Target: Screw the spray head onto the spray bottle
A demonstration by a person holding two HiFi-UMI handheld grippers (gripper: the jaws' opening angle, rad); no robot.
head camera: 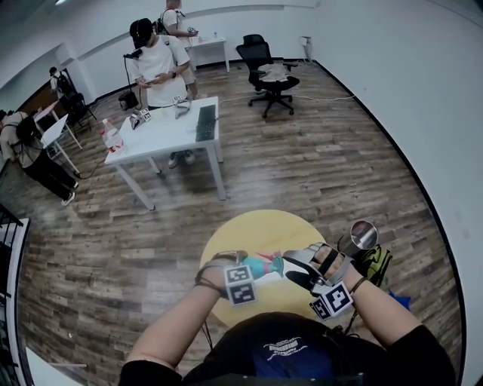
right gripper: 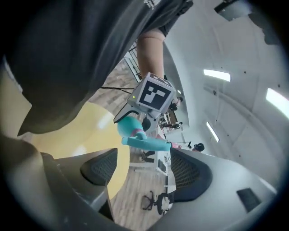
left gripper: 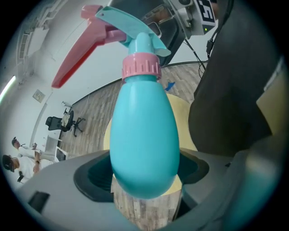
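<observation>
In the head view, the left hand-held gripper [head camera: 253, 270] and the right hand-held gripper [head camera: 299, 270] meet over the near edge of a round yellow tabletop [head camera: 249, 230], with a teal bottle [head camera: 269, 264] lying sideways between them, clear of the surface. A metal cup [head camera: 363, 235] stands just past the tabletop's right edge. In the left gripper view, the jaws are closed on the lower belly of the bottle [left gripper: 144, 135], one pad pressed to each side. A pink collar [left gripper: 141, 66] sits on the neck, and the spray head [left gripper: 141, 39] is on top of it, its pink trigger [left gripper: 74, 61] jutting left. The right hand-held gripper's marker cube [left gripper: 205, 13] shows just beyond the head, and the tabletop [left gripper: 179, 104] lies behind the bottle. In the right gripper view, the jaws stand wide apart with nothing pressed between them; the spray head [right gripper: 148, 143] reaches toward the gap from the bottle [right gripper: 128, 125], which sits under the left hand-held gripper's marker cube [right gripper: 153, 94].
</observation>
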